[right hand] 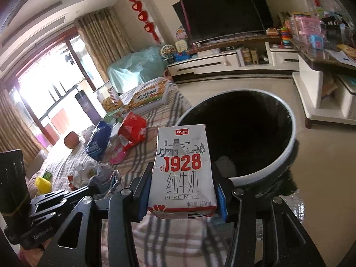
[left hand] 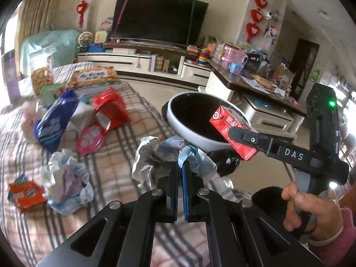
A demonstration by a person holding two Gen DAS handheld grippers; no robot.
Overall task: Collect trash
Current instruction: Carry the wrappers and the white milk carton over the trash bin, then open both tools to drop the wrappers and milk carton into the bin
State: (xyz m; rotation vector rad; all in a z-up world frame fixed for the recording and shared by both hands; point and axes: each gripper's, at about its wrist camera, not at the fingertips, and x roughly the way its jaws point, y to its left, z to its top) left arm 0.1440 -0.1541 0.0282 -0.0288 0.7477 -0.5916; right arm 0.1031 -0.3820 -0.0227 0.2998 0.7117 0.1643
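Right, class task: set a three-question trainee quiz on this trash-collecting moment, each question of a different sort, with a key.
1. True or false: the right gripper grips a milk carton.
2. What does the left gripper hold? A) crumpled wrapper B) red pouch C) blue bag
3. Fill in: the carton hangs near the rim of the ____, which is lined in black.

Key
1. True.
2. A, the crumpled wrapper; the red pouch and blue bag lie on the plaid cloth.
3. Bin.

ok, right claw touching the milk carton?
Touching. In the right wrist view, the right claw has both pads pressed against the milk carton sides.
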